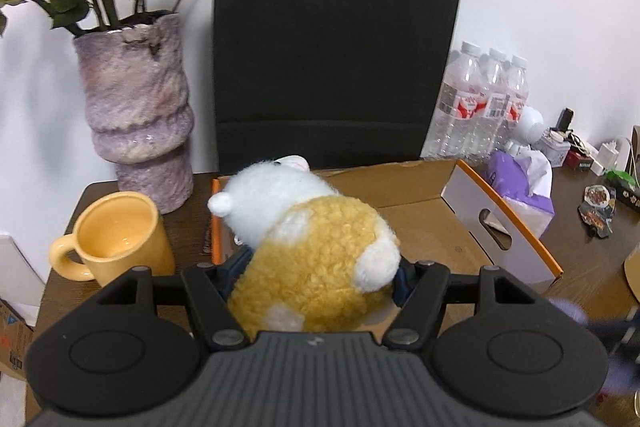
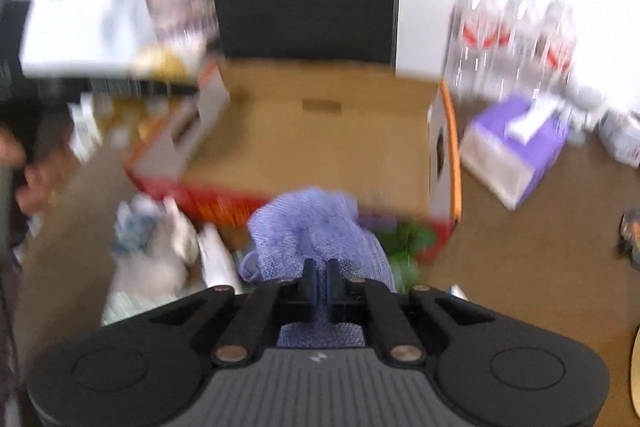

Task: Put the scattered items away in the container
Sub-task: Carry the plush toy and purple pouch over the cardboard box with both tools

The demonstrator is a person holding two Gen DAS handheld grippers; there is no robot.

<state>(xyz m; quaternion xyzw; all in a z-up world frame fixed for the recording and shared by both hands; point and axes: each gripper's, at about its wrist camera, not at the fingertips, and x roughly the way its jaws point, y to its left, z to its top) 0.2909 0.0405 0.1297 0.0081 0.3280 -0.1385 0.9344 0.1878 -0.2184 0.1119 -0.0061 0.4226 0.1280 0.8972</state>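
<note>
My left gripper (image 1: 318, 273) is shut on a yellow and white plush toy (image 1: 312, 247), held over the near left part of an open cardboard box (image 1: 436, 227) with orange-edged white sides. The plush hides most of both fingers. In the blurred right wrist view, my right gripper (image 2: 320, 277) is shut on a purple knitted cloth (image 2: 312, 223), which hangs just in front of the same cardboard box (image 2: 320, 131). Small scattered items (image 2: 152, 231), white and bluish, lie on the table left of the cloth.
A yellow mug (image 1: 116, 239) and a purple vase (image 1: 138, 115) with dried flowers stand left of the box. A black board (image 1: 332, 47) leans behind it. Water bottles (image 1: 476, 103) and a purple tissue pack (image 1: 524, 187) sit to the right, with small clutter beyond. A person's hand (image 2: 24, 175) shows at far left.
</note>
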